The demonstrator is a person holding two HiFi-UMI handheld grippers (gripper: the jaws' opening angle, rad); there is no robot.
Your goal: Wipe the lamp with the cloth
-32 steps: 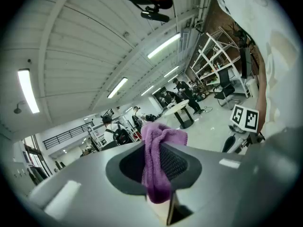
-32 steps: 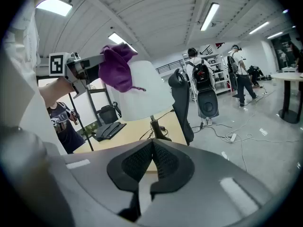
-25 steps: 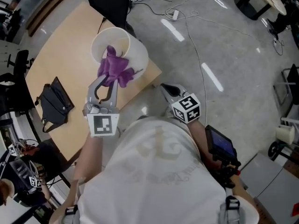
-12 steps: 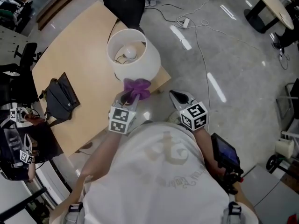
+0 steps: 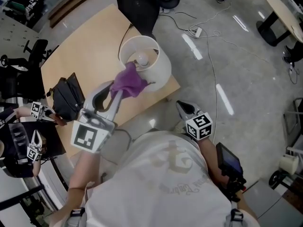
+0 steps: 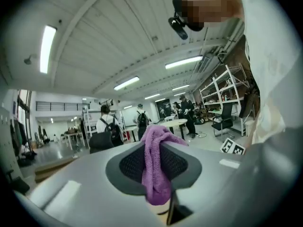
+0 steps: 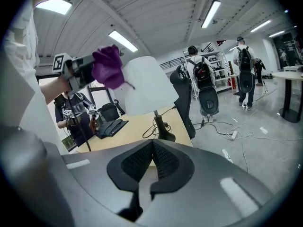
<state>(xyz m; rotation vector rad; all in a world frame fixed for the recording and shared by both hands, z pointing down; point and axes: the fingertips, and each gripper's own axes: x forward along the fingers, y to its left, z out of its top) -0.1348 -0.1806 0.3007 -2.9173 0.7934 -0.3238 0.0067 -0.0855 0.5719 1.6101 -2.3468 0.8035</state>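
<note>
A lamp with a white shade [image 5: 158, 67] stands near the wooden table's [image 5: 85, 51] right edge, its bulb [image 5: 142, 59] showing from above. My left gripper [image 5: 118, 91] is shut on a purple cloth [image 5: 129, 81], which rests against the shade's near rim. In the left gripper view the cloth [image 6: 156, 174] hangs bunched between the pads of the left gripper [image 6: 158, 148]. My right gripper [image 5: 184, 109] stays low beside the table, shut and empty. The right gripper view shows its own jaws [image 7: 152, 144] closed, with the shade [image 7: 144, 84], the lamp's dark base [image 7: 163, 135] and the raised cloth [image 7: 108, 66] beyond.
A black bag [image 5: 66, 98] lies on the table's left part. A black chair back [image 5: 137, 4] stands behind the lamp. Cables and a power strip [image 5: 195, 31] lie on the floor to the right. Another person with grippers [image 5: 28, 126] stands at the left.
The left gripper dropped with the cloth from the shade's top rim to its near side, then rose back to the rim. The right gripper stayed put.
</note>
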